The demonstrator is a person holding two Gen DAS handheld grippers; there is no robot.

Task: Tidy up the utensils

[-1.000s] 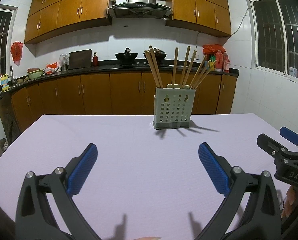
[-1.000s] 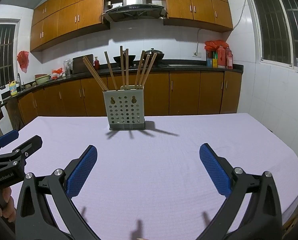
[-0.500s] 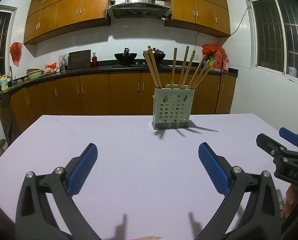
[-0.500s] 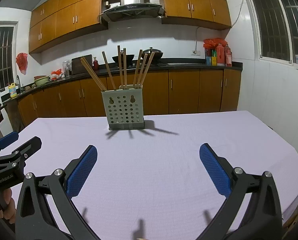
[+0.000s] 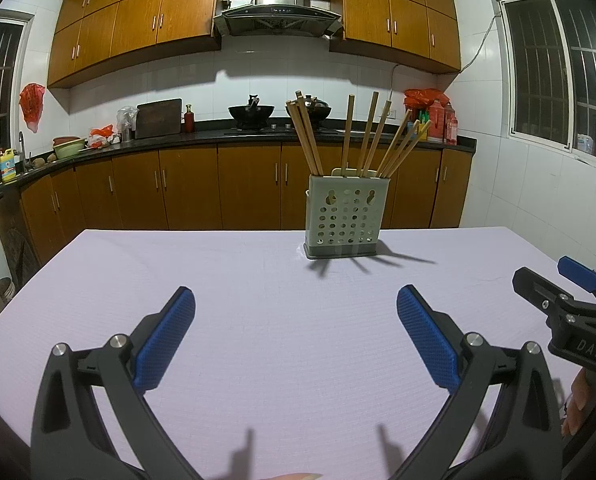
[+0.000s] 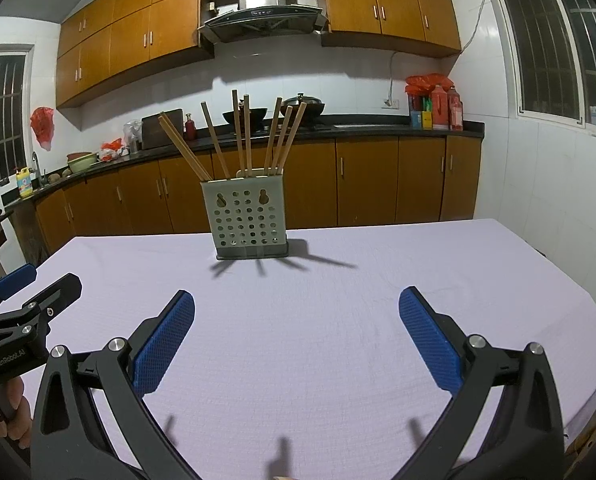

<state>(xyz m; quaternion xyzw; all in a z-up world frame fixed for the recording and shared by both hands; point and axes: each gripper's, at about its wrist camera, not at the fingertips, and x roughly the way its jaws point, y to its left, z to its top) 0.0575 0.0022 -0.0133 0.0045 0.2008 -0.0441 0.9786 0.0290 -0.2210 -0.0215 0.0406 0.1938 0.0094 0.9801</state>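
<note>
A pale green perforated utensil holder [image 5: 345, 216] stands on the lilac tablecloth [image 5: 278, 320] toward the far side of the table; it also shows in the right wrist view [image 6: 250, 220]. Several wooden chopsticks [image 5: 371, 136] stand in it, fanned out, also in the right wrist view [image 6: 242, 136]. My left gripper [image 5: 296, 334] is open and empty, well short of the holder. My right gripper [image 6: 296, 334] is open and empty, also short of it. Each gripper shows at the edge of the other's view, the right one [image 5: 569, 292] and the left one [image 6: 22, 300].
The table's far edge [image 5: 258, 230] faces brown kitchen cabinets [image 5: 186, 192] and a dark counter with woks and bottles. The table's right edge [image 6: 569, 280] lies near a white tiled wall. A hand [image 6: 10, 412] holds the left gripper's handle.
Both views have shifted slightly; the holder sits a little higher and further left in each. Both grippers stay open and empty.
</note>
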